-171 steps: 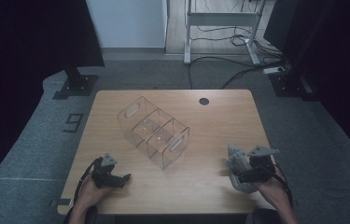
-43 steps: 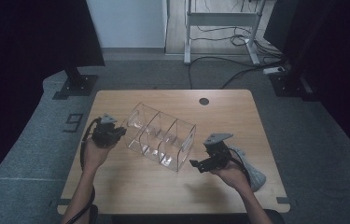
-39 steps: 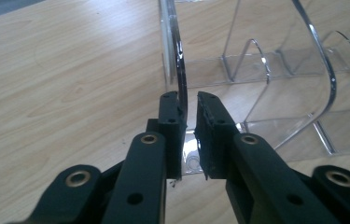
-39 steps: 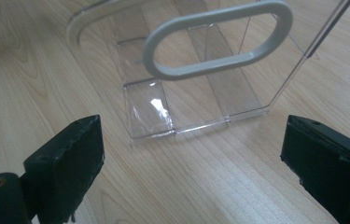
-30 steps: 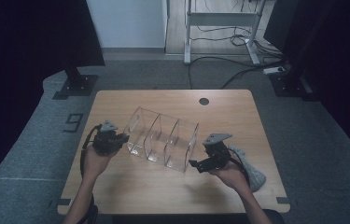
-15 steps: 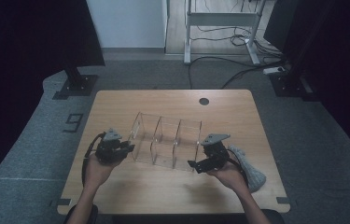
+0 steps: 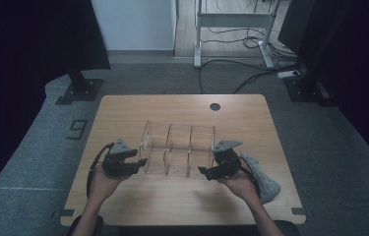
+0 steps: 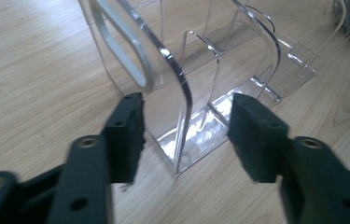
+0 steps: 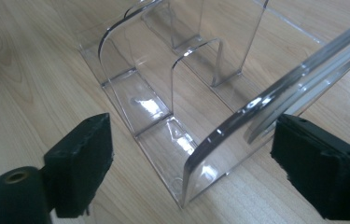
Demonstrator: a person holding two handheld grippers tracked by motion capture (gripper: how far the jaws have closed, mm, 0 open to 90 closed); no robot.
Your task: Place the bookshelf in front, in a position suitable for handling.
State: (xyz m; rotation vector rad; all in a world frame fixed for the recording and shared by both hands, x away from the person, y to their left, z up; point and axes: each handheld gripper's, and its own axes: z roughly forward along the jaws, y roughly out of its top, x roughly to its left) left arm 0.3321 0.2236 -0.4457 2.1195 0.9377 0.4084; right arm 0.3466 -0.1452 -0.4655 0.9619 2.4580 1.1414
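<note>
Clear acrylic organizer (image 7: 179, 150) sits upright mid-counter (image 7: 172, 108), slightly toward the near edge, long side running left-right, three compartments split by two dividers. Left hand-held gripper (image 7: 140, 163) is at its left end: jaws have just been opening, now spread, with the left end wall's edge (image 8: 182, 116) standing between the pads, neither pad touching it in the left gripper view. That end wall has an oval handle cutout (image 8: 121, 44). Right hand-held gripper (image 7: 205, 172) is at the near right corner: jaws spread wide after closing in a little, right end wall (image 9: 238, 135) passes between the pads; the left pad stands well clear, at the right pad I can't tell contact, the wall's edge runs just above it. Looks like no grip on either side. Organizer base flat on the counter. Grey cloth (image 7: 263, 177) lies on the counter just right of the right hand, near the right edge. Round cable hole (image 7: 215, 106) at the far side of the counter.
</note>
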